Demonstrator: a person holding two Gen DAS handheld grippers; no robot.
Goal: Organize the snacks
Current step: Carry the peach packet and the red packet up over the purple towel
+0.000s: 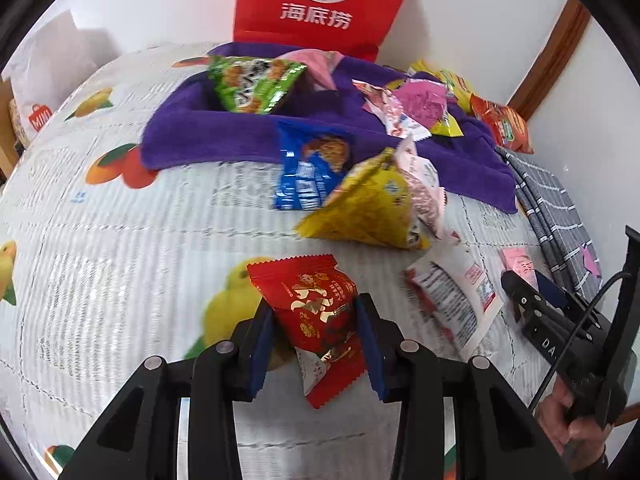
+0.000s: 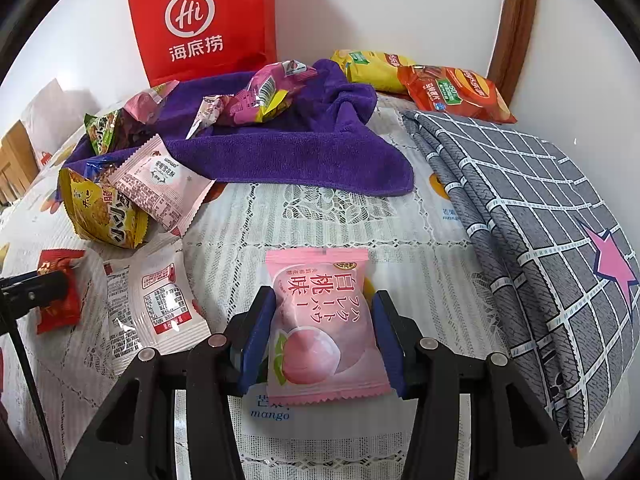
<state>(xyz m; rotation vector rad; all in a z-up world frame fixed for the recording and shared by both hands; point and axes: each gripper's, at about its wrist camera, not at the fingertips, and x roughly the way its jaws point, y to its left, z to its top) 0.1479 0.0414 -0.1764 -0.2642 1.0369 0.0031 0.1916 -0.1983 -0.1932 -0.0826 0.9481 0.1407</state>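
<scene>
My left gripper (image 1: 316, 320) is shut on a red snack packet (image 1: 316, 312) and holds it over the fruit-print tablecloth (image 1: 120, 240). My right gripper (image 2: 322, 312) is shut on a pink peach snack packet (image 2: 322, 320). The right gripper also shows at the right edge of the left wrist view (image 1: 520, 292). A white packet (image 2: 156, 304) lies flat between the two grippers. A yellow packet (image 2: 104, 212) and a pink-white packet (image 2: 160, 188) lie further back. More snacks lie on a purple towel (image 2: 280, 152), among them a green packet (image 1: 256, 84) and a blue packet (image 1: 308, 172).
A red paper bag (image 2: 200, 20) stands against the wall behind the towel. A grey checked cloth (image 2: 540, 220) is folded at the right. Yellow and orange chip bags (image 2: 452, 88) lie at the back right corner by a wooden frame (image 2: 516, 20).
</scene>
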